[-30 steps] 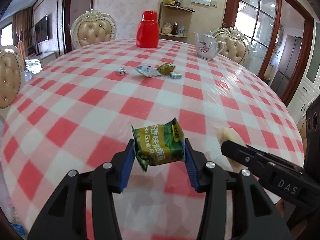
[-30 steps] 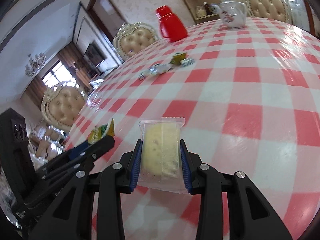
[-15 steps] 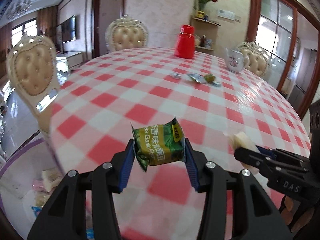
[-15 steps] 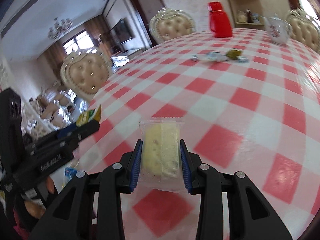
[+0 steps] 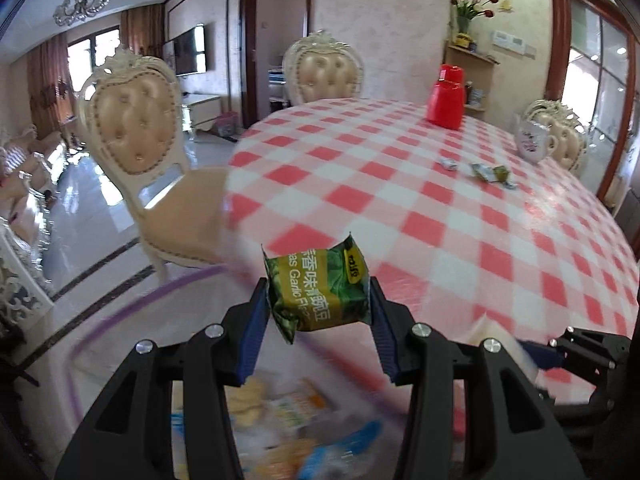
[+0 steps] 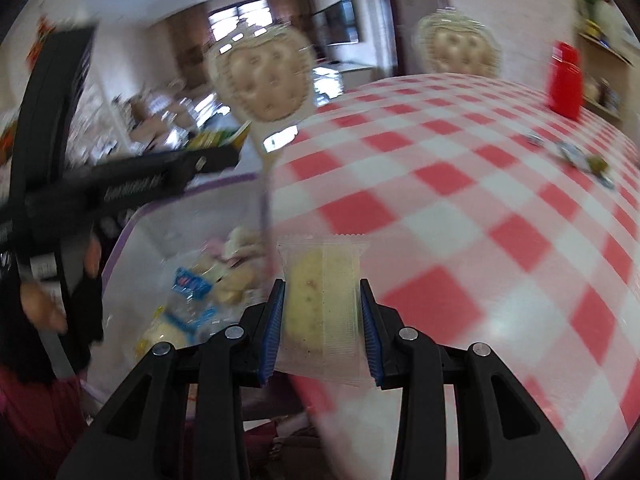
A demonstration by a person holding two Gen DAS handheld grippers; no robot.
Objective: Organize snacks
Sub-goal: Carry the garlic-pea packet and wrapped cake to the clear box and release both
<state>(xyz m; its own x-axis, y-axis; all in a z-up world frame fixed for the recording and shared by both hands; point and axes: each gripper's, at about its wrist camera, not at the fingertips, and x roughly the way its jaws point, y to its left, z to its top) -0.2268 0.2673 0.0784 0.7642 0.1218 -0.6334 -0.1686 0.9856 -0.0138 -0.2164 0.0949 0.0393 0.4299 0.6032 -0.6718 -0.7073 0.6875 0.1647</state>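
Note:
My left gripper (image 5: 318,312) is shut on a green garlic-pea snack packet (image 5: 318,290), held in the air past the table's left edge. My right gripper (image 6: 322,320) is shut on a clear-wrapped yellow cake (image 6: 322,304), held over the table's edge. Below both lies a clear bin with a purple rim (image 6: 132,220), with several wrapped snacks (image 6: 192,288) inside; it also shows blurred in the left wrist view (image 5: 280,412). A few small snack packets (image 5: 486,170) remain far off on the red-checked table (image 5: 440,208).
A red jug (image 5: 446,98) and a white teapot (image 5: 532,142) stand at the table's far side. Cream padded chairs (image 5: 138,128) stand around the table. The left gripper's body (image 6: 132,184) crosses the right wrist view's left side.
Both grippers have swung left and back off the table with their snacks still held. The bin of snacks has come into view beneath them.

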